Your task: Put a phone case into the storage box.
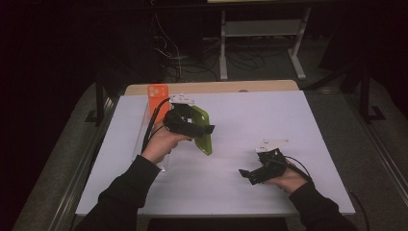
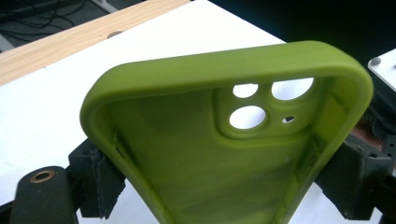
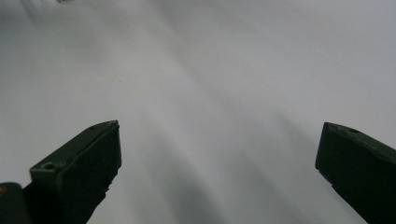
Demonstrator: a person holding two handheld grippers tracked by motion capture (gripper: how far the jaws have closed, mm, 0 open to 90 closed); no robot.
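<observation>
An olive-green phone case [image 1: 205,131] hangs above the white table, tilted, with my left gripper [image 1: 191,126] shut on it. In the left gripper view the green phone case [image 2: 224,154] shows its hollow inside and camera holes, and the black pads [image 2: 100,179] press on its two long sides. My right gripper [image 1: 250,175] is low over the table at the right front, pointing left, held in a hand. Its jaws stand wide open in the right gripper view, the right gripper [image 3: 217,158] having only blurred white table between its fingertips.
An orange phone case [image 1: 158,98] stands upright at the table's back left, in a clear holder [image 1: 144,130]. The white table top [image 1: 269,115] ends in a wooden strip [image 1: 226,86] at the back. Desk legs and cables lie on the dark floor beyond.
</observation>
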